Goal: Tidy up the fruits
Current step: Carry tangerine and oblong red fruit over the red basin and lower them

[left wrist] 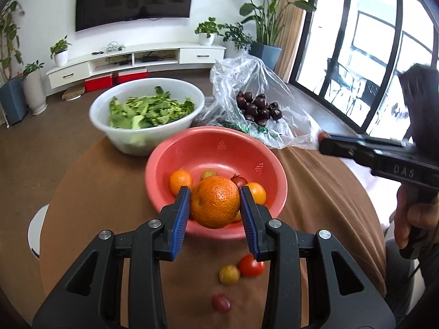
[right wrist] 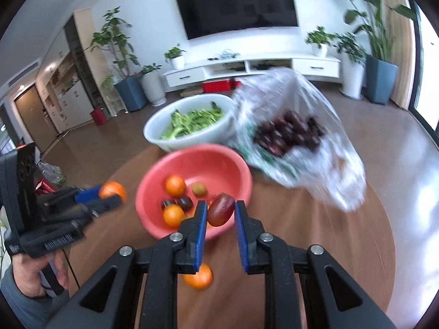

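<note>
My left gripper (left wrist: 214,200) is shut on a large orange (left wrist: 214,202) and holds it above the near rim of the pink bowl (left wrist: 219,142). The bowl holds small oranges and tomatoes. My right gripper (right wrist: 218,211) is shut on a dark red oval tomato (right wrist: 221,210), above the near rim of the pink bowl (right wrist: 208,161). The left gripper with its orange (right wrist: 112,189) shows at the left of the right wrist view. The right gripper (left wrist: 323,139) shows at the right of the left wrist view.
A white basin of greens (left wrist: 148,115) stands behind the bowl. A clear plastic bag with dark fruits (left wrist: 258,107) lies at the back right. Loose tomatoes (left wrist: 251,265) lie on the brown table, and a loose orange (right wrist: 198,276) lies under my right gripper.
</note>
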Demonstrator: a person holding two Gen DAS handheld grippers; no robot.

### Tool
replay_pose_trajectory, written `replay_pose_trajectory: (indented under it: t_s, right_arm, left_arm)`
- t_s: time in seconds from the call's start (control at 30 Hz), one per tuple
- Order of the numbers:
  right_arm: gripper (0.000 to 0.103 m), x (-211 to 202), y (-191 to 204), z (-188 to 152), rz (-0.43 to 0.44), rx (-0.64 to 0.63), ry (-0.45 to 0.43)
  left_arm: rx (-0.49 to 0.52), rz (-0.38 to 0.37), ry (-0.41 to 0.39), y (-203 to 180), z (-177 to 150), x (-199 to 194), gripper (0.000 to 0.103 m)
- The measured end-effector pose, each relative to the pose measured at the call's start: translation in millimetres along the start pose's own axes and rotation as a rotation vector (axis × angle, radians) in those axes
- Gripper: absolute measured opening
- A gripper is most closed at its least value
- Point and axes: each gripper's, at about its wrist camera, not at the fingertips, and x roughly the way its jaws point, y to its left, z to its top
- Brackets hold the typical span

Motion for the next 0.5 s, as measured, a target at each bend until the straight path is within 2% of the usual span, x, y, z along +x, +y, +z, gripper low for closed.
replay_pose_trajectory:
  t_s: [0.2, 0.5]
  right_arm:
    - [0.022, 52, 10, 19, 0.016, -0.020, 0.067]
    - [0.022, 102, 3, 15, 0.002, -0.033, 0.151]
  left_arm:
    - [0.025, -0.004, 0.058, -5, 5, 44, 0.034]
    - [0.015, -0.005, 0.109, 1, 2, 93, 0.034]
